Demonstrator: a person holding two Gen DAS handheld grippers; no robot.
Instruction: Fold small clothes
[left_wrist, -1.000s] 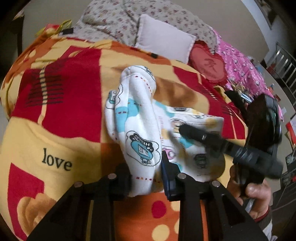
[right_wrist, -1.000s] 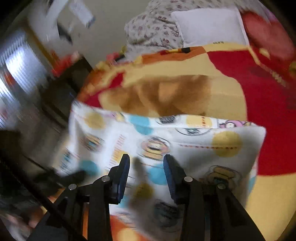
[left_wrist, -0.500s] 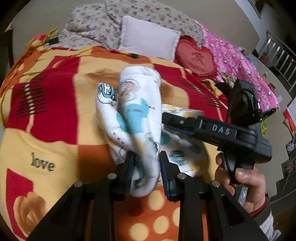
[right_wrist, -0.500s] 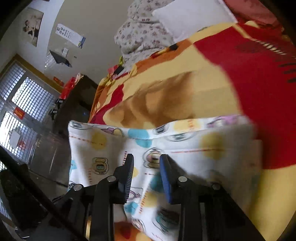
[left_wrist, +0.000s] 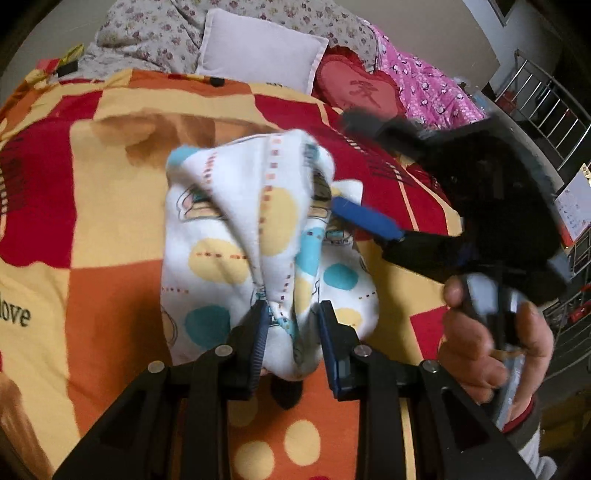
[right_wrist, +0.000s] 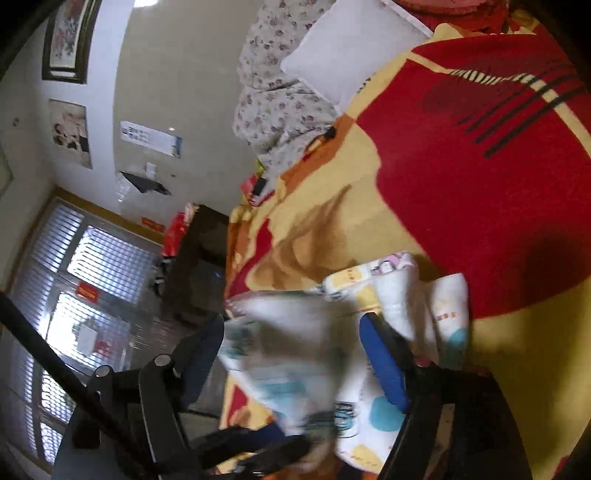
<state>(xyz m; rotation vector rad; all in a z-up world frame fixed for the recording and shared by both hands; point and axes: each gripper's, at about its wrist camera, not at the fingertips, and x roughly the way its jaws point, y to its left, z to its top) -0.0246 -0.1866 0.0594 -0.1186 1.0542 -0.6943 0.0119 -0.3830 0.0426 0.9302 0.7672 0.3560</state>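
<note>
The left claw (left_wrist: 291, 336) fills the bottom of the left wrist view: two black angular arms with round silver screws, ending in ribbed pads edged in blue. At right in that frame, the right claw (left_wrist: 340, 162) is a bulky black housing, blurred, with one finger faced in bright blue. Below it, the person's right hand (left_wrist: 495, 347) shows tan, creased skin, with a grey sleeve and a dark red cuff at lower right.
</note>
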